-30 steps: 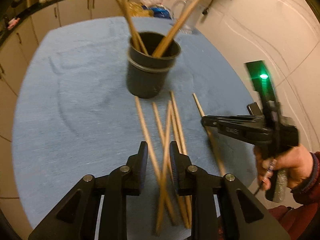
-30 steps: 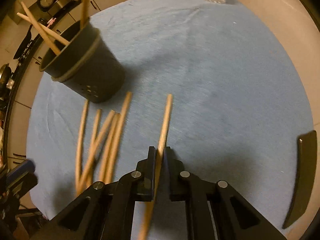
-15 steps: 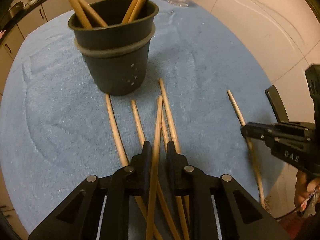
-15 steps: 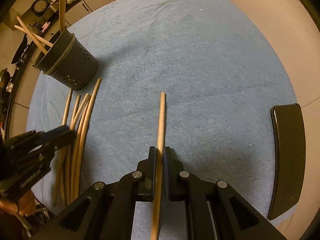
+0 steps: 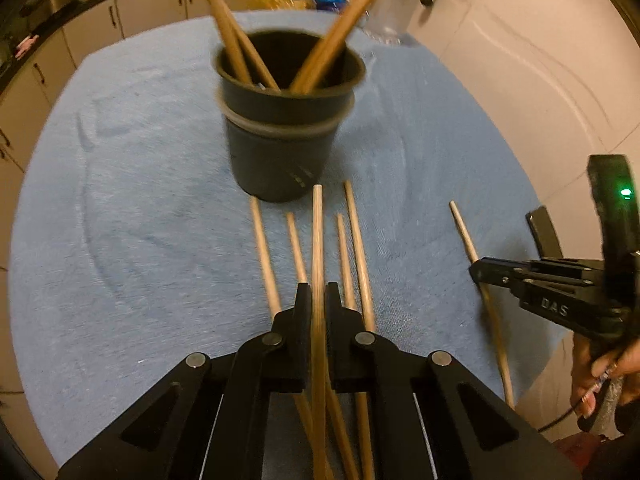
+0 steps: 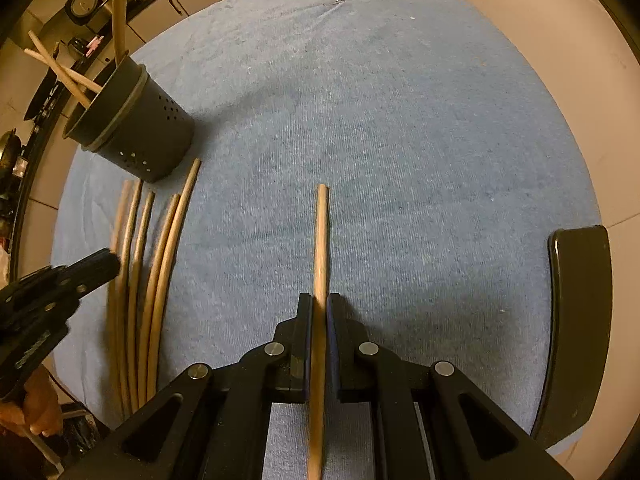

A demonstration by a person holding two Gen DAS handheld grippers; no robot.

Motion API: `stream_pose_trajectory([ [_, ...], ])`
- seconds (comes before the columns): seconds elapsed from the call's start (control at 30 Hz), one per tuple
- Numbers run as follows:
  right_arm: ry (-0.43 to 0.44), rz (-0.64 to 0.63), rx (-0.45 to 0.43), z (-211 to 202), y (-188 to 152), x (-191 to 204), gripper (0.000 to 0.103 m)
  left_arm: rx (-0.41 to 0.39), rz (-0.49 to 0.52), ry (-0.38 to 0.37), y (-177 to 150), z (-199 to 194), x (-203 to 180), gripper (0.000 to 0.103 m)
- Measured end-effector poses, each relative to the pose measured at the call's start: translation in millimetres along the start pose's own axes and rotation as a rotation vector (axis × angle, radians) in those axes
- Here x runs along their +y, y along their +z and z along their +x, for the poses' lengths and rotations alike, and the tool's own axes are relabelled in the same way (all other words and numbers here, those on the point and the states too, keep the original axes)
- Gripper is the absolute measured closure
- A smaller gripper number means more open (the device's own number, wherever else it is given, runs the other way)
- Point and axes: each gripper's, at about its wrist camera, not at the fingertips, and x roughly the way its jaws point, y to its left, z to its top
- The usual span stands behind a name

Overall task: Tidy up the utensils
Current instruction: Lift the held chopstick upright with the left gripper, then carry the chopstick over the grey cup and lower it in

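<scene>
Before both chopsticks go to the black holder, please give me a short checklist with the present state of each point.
1. Left gripper shut on a chopstick: ok; its jaws have just been closing on it.
2. Right gripper shut on the lone chopstick: ok.
3. Black holder upright on the blue cloth: ok.
4. Room in the holder mouth between the chopsticks already inside: ok.
5. Left chopstick free of the loose ones beside it: cannot tell; they cross under the gripper.
6. The two grippers apart from each other: ok.
</scene>
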Motion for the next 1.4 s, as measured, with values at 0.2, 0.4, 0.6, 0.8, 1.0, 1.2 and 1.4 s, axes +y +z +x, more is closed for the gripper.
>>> stream_pose_trajectory([
  [0.2, 0.063, 0.005, -0.124, -30, 1, 11, 0.096, -0.103, -0.034, 0.000, -4, -45, 14, 0.097],
  [0.4, 0.109, -0.034, -0.311, -83, -3, 26, 0.096, -0.201, -0.037, 0.008, -6, -88, 12, 0.097],
  [0.6, 0.134, -0.042, -0.427, -111, -4, 53, 0.096, -0.263, -0.031, -0.001, -5, -119, 9, 0.097],
  [0.8, 0.132, -0.041, -0.483, -131, -9, 60, 0.096, -0.307, -0.022, -0.005, -6, -139, 13, 0.097],
  [1.0, 0.130, -0.045, -0.517, -148, -9, 67, 0.096, -0.341, -0.023, -0.009, -3, -153, 17, 0.097],
  [1.2, 0.141, -0.049, -0.549, -167, -10, 71, 0.096, -0.371, -0.027, -0.006, 1, -167, 23, 0.097],
  [1.4, 0.158, -0.044, -0.570, -180, -10, 77, 0.096, -0.398, -0.028, 0.002, 5, -180, 27, 0.097],
])
